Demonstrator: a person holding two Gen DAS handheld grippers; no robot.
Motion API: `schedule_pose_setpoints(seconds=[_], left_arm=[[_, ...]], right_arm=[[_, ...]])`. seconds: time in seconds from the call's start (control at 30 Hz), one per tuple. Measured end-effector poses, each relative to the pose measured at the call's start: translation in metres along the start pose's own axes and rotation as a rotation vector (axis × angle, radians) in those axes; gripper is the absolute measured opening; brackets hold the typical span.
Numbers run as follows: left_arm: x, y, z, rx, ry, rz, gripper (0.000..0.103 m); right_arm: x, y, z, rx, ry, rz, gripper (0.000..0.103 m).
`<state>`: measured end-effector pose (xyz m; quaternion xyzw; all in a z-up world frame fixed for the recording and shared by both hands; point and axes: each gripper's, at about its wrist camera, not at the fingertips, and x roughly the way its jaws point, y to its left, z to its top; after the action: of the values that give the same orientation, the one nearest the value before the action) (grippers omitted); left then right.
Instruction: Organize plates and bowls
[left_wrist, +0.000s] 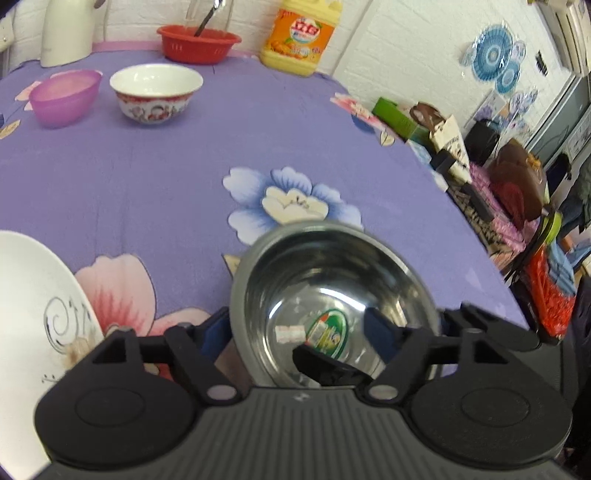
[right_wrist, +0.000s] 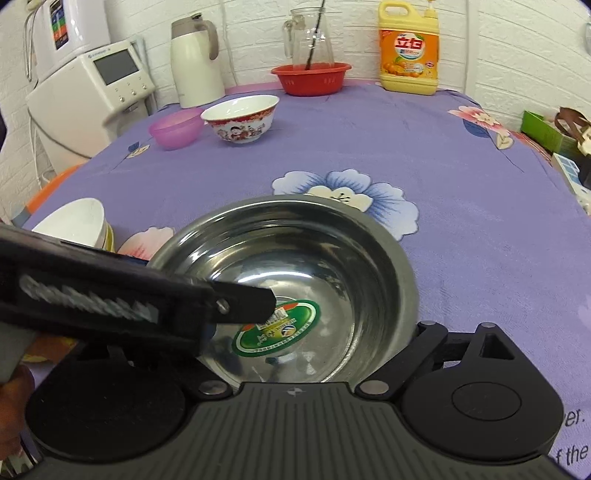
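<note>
A stainless steel bowl (left_wrist: 332, 280) with a green sticker in its bottom sits on the purple flowered tablecloth (left_wrist: 166, 177), at the near edge, directly in front of both tools. It is probably the next piece to be sorted, since both tools converge on it.

The left gripper (left_wrist: 295, 328) is spread wide and straddles the bowl's wall at about 8 o'clock: one blue pad sits just outside the rim, the other hangs inside the basin. Neither pad appears to press on the metal, so it pinches nothing.

The right gripper (right_wrist: 306, 343) faces the bowl from 6 o'clock. Its right linkage splays outward beside the rim at 4 o'clock. Its other finger is hidden behind the left tool, so whether it clamps the bowl cannot be told.

A white plate (left_wrist: 33, 306) lies at 9 o'clock. At 11 o'clock, well apart, stand a porcelain bowl (left_wrist: 155, 92) and a pink plastic bowl (left_wrist: 62, 96), perhaps waiting to be grouped.
</note>
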<state>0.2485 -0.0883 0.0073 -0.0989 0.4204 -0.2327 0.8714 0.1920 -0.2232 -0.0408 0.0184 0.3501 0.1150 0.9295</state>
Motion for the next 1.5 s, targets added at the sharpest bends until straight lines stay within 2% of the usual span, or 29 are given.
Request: schedule_pose_setpoints(seconds=[0.03, 0.1, 0.2, 0.33, 0.47, 0.6, 0.63, 0.77, 0.83, 0.93, 1.0, 1.37, 1.5], left_arm=[[-0.005, -0.002, 0.003, 0.007, -0.019, 0.000, 0.084], [-0.014, -0.005, 0.008, 0.030, -0.061, 0.015, 0.096], [-0.027, -0.006, 0.017, 0.056, -0.115, 0.039, 0.099], [-0.039, 0.009, 0.031, 0.031, -0.151, 0.066, 0.099], [-0.049, 0.036, 0.039, -0.021, -0.176, 0.104, 0.099], [-0.054, 0.062, 0.042, -0.072, -0.176, 0.146, 0.099], [-0.055, 0.069, 0.042, -0.084, -0.178, 0.151, 0.099], [-0.057, 0.091, 0.053, -0.128, -0.181, 0.171, 0.099], [-0.056, 0.099, 0.060, -0.139, -0.179, 0.176, 0.099], [-0.055, 0.106, 0.070, -0.128, -0.200, 0.188, 0.099], [-0.051, 0.112, 0.077, -0.142, -0.209, 0.171, 0.099], [0.005, 0.145, 0.144, -0.332, -0.161, 0.075, 0.099], [0.033, 0.156, 0.161, -0.403, -0.130, 0.084, 0.099]], right_arm=[[-0.003, -0.003, -0.001, 0.013, -0.003, -0.006, 0.103], [-0.011, -0.008, -0.002, 0.034, -0.022, -0.021, 0.103], [-0.024, -0.019, -0.003, 0.086, -0.059, -0.037, 0.103], [-0.034, -0.029, 0.002, 0.150, -0.103, -0.015, 0.103], [-0.032, -0.028, 0.018, 0.144, -0.106, -0.035, 0.103], [-0.024, -0.019, 0.039, 0.110, -0.115, -0.094, 0.103], [-0.022, -0.017, 0.045, 0.101, -0.119, -0.090, 0.103], [-0.025, -0.011, 0.073, 0.068, -0.194, 0.032, 0.103], [-0.021, -0.007, 0.086, 0.035, -0.209, 0.058, 0.103], [-0.002, 0.000, 0.102, -0.059, -0.171, 0.054, 0.103], [0.013, 0.004, 0.110, -0.112, -0.132, 0.029, 0.103], [0.088, 0.020, 0.165, -0.331, -0.028, -0.007, 0.103], [0.116, 0.022, 0.180, -0.376, 0.005, 0.012, 0.103]])
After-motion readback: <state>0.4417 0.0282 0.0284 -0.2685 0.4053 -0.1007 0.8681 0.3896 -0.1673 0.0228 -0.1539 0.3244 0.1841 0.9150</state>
